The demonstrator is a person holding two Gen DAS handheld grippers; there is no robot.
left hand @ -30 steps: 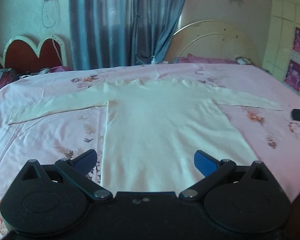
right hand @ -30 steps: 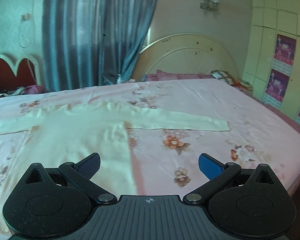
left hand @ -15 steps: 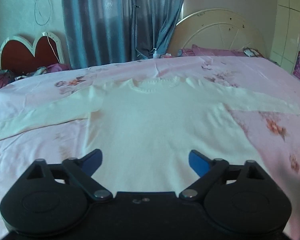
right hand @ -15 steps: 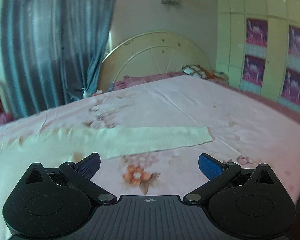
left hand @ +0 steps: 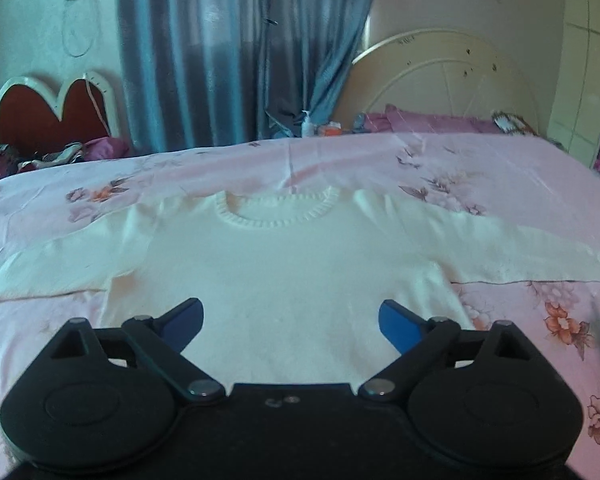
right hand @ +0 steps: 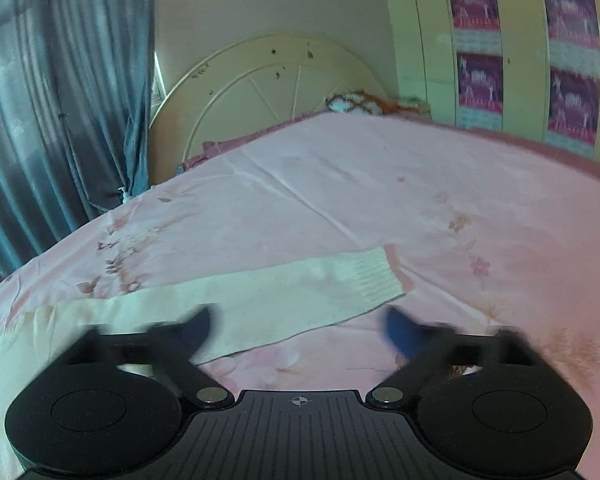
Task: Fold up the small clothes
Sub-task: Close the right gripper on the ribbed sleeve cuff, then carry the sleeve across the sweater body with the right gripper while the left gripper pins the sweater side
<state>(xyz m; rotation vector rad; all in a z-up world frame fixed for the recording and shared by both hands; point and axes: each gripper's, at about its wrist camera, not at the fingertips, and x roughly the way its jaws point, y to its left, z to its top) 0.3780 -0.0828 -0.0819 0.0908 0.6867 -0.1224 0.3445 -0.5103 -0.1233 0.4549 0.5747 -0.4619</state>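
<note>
1. The bed (left hand: 500,168), under a pink floral sheet, fills both views, and the cream sweater (left hand: 300,272) lies flat on it, neck away from the cameras, both sleeves spread out to the sides.
2. Change, left view: a second ago the whole sweater showed, hem included; now the chest and collar (left hand: 276,212) fill the frame and the hem is hidden under the left gripper (left hand: 291,320). Its jaws stand wide, a shade narrower than before, with nothing between them; they hang over the chest.
3. Change, right view: the right gripper (right hand: 298,332) has swung from the body to the right sleeve (right hand: 260,300) and tilted, so the bed slopes in frame. Its jaws have just been closing, yet they are apart and blurred, straddling the sleeve near the cuff (right hand: 376,276) without pinching it.
4. Meaning: no fold is made yet; I judge the first is the right sleeve brought across the chest.
5. Around: 2 headboards, cream (right hand: 268,92) and red (left hand: 52,116), blue curtain (left hand: 240,52), wardrobe with 4 posters (right hand: 476,12), a bottle (left hand: 307,124) at the far edge.
6. In the way: nothing lies on the sweater; the bottle and pillows are well apart. Thin knit may drag the sheet up with it.
</note>
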